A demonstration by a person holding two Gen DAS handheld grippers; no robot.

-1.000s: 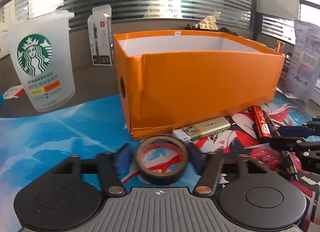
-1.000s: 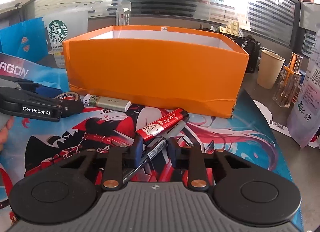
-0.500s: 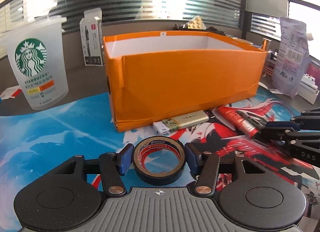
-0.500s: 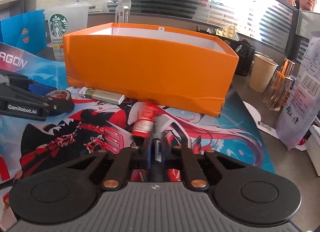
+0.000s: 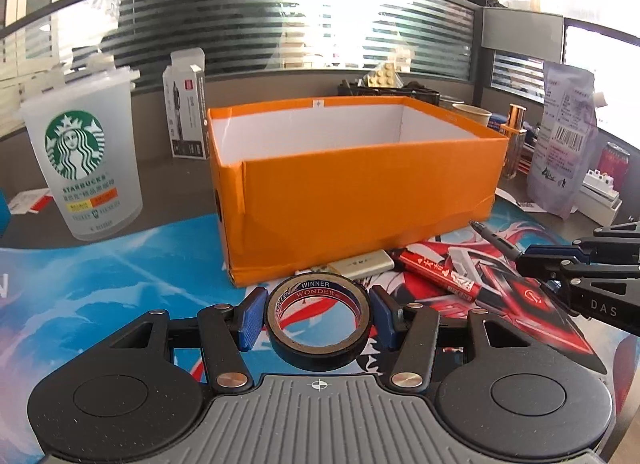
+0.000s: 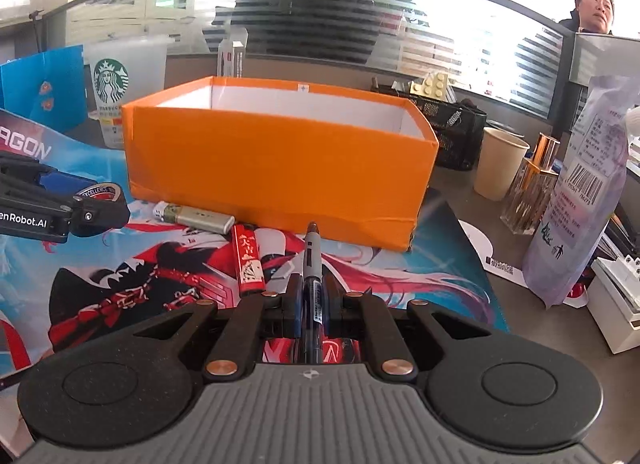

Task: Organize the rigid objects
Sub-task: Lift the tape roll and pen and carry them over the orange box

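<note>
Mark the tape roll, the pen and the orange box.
tape roll [image 5: 319, 320], left wrist view, on its upper black rim.
pen [image 6: 311, 264], right wrist view, on its grey barrel ahead of the pads.
orange box [image 6: 276, 172], right wrist view, on its near wall.

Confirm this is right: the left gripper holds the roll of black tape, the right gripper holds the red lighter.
Not quite. The right gripper is shut on the pen, as the right wrist view shows; the red lighter lies on the mat. The left gripper does hold the roll of black tape.
</note>
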